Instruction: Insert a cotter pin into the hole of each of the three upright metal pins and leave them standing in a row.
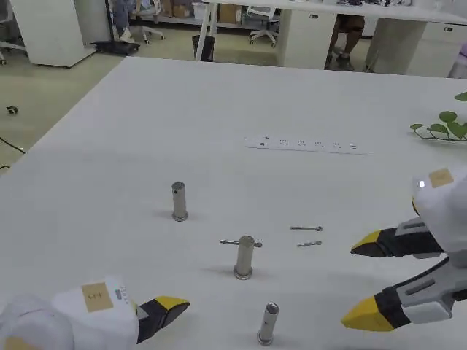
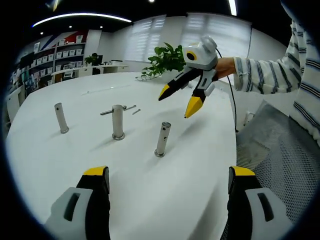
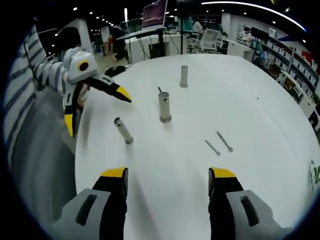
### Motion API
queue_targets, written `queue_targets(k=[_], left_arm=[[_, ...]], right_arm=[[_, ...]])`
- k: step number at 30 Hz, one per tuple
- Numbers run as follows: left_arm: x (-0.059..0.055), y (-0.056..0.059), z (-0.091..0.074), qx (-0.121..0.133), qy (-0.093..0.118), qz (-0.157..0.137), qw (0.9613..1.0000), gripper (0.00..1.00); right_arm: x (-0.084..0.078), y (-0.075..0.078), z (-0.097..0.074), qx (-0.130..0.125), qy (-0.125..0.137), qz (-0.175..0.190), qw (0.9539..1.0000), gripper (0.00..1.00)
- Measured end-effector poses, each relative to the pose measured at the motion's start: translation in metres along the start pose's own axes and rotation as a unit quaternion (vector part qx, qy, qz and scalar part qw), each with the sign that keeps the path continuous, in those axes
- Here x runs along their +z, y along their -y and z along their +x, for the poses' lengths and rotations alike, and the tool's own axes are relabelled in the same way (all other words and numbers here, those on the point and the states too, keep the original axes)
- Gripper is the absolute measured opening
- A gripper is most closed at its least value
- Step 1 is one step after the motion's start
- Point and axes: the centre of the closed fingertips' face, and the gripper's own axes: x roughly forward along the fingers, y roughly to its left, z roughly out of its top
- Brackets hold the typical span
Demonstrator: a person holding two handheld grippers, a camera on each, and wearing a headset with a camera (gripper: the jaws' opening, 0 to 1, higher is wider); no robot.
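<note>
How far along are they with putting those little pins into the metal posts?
One of three is done: the middle pin has a cotter pin through its hole. Nothing is in hand: the left gripper and right gripper are open and empty. Still to do: the far pin and near pin are bare, and two loose cotter pins lie on the table.

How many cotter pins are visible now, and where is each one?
3. The inserted cotter pin passes through the middle upright pin. The far loose pin and near loose pin lie on the table, right of it in the head view. None seems hidden.
</note>
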Motion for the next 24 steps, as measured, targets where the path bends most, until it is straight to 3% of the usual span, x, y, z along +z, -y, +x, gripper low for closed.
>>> queue_targets(k=[7, 15, 24], left_arm=[[0.003, 0.004, -0.008, 0.006, 0.008, -0.008, 0.9999, 0.99], [0.007, 0.014, -0.013, 0.005, 0.017, -0.020, 0.9996, 0.99], [0.008, 0.016, -0.009, 0.006, 0.016, -0.023, 0.9996, 0.99]], right_arm=[[0.008, 0.019, 0.019, 0.019, -0.031, -0.041, 0.9985, 0.60], [0.008, 0.042, 0.031, 0.017, -0.063, -0.073, 0.9952, 0.57], [0.001, 0.055, 0.043, 0.027, -0.092, -0.079, 0.9922, 0.39]])
